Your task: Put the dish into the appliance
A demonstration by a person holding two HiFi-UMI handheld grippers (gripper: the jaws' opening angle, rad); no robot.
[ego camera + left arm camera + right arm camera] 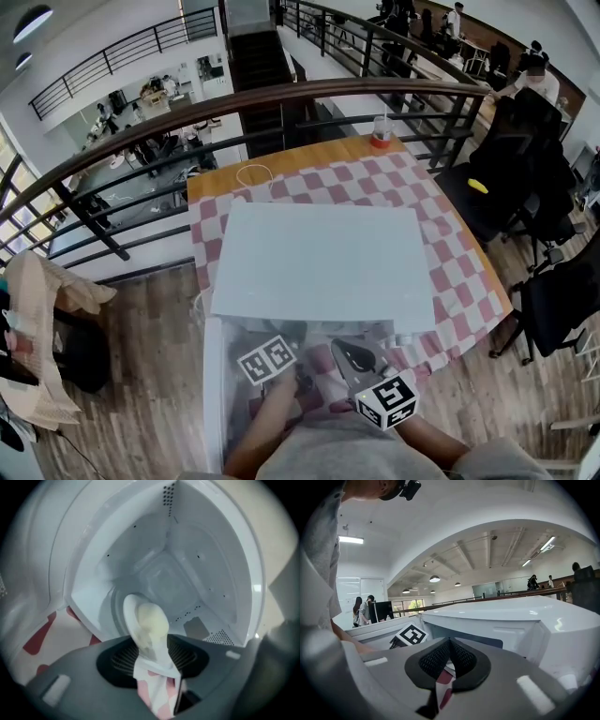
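The white appliance (319, 262) stands on the checkered table with its door (214, 394) swung open toward me. In the left gripper view I look into its bare white cavity (187, 573). A white dish (146, 620) with a pale yellow lump on it sits at the cavity mouth. Its near rim lies between the tips of my left gripper (152, 654), whose jaws stand apart with tablecloth showing through the gap. My right gripper (349, 359) hovers just in front of the appliance (511, 620); its pads (461, 660) meet and hold nothing.
A cup with a red base (380, 131) and a white cable loop (255, 173) lie at the table's far edge, by a railing (281, 98). Black chairs (525, 159) stand at the right. Clothes (37, 319) hang at the left.
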